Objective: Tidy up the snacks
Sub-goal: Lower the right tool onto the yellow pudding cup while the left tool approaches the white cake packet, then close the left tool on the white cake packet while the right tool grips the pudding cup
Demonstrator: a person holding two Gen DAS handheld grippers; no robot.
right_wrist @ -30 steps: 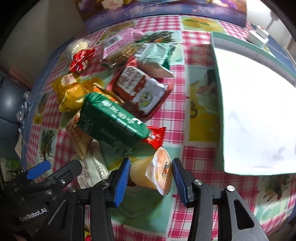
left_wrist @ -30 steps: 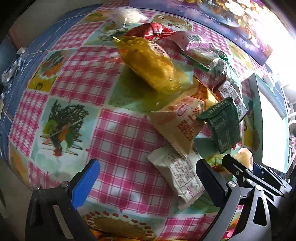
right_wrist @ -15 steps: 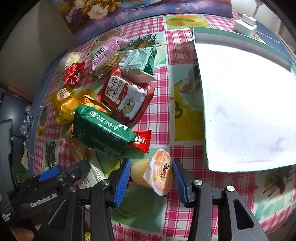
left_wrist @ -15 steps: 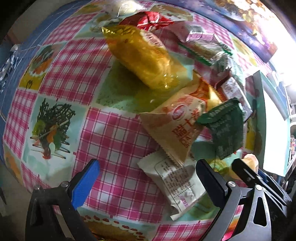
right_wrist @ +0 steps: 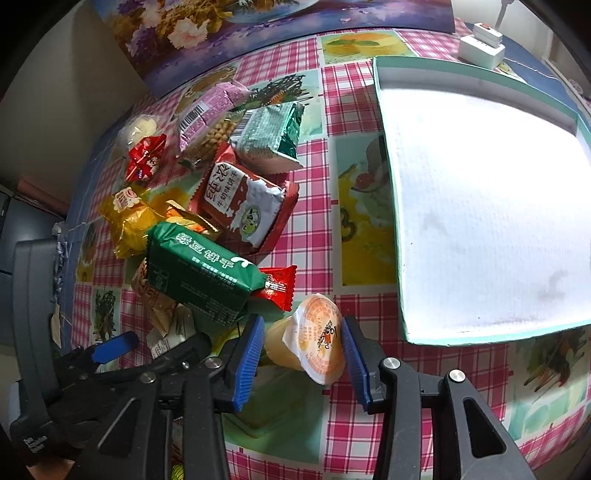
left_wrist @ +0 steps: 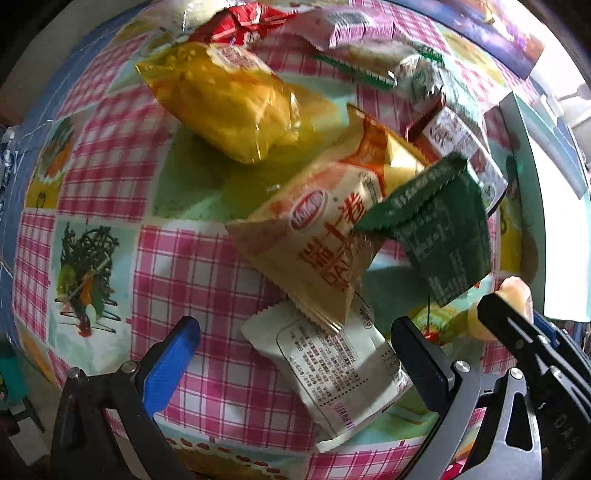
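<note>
— Orange foil tops the jelly cup point(right_wrist: 314, 343), is that what sits in the right gripper point(right_wrist: 303, 352)?

— Yes. The cup lies tilted on its side between the blue pads point(right_wrist: 246, 360), lid facing the camera, and the jaws are pinching it on both sides. It sits above the tablecloth point(right_wrist: 354, 439), near the front edge of the teal tray point(right_wrist: 480, 338).

— And the left gripper point(left_wrist: 291, 354)?

— Spread wide, holding nothing. Its pads flank a white packet point(left_wrist: 332, 373) lying flat on the cloth, without touching it as far as I can tell.

— What surrounds the cup?

— A heap of snacks. A green biscuit pack point(right_wrist: 199, 273) rests on the pile just behind the cup, a small red sweet point(right_wrist: 277, 286) poking out beside it. Further back lie a red-and-white milk biscuit pack point(right_wrist: 245, 205), a yellow bag point(right_wrist: 129, 218), a silver-green packet point(right_wrist: 271, 138) and a pink one point(right_wrist: 208, 109).

— The surface itself?

— A glossy cloth of pink-and-white check squares mixed with pale green and yellow picture panels. The tray has a white floor and low teal walls; it holds no snacks. A flower-print panel point(right_wrist: 258, 33) leans at the table's far edge, with a white plug adapter point(right_wrist: 482, 44) beyond the tray.
</note>
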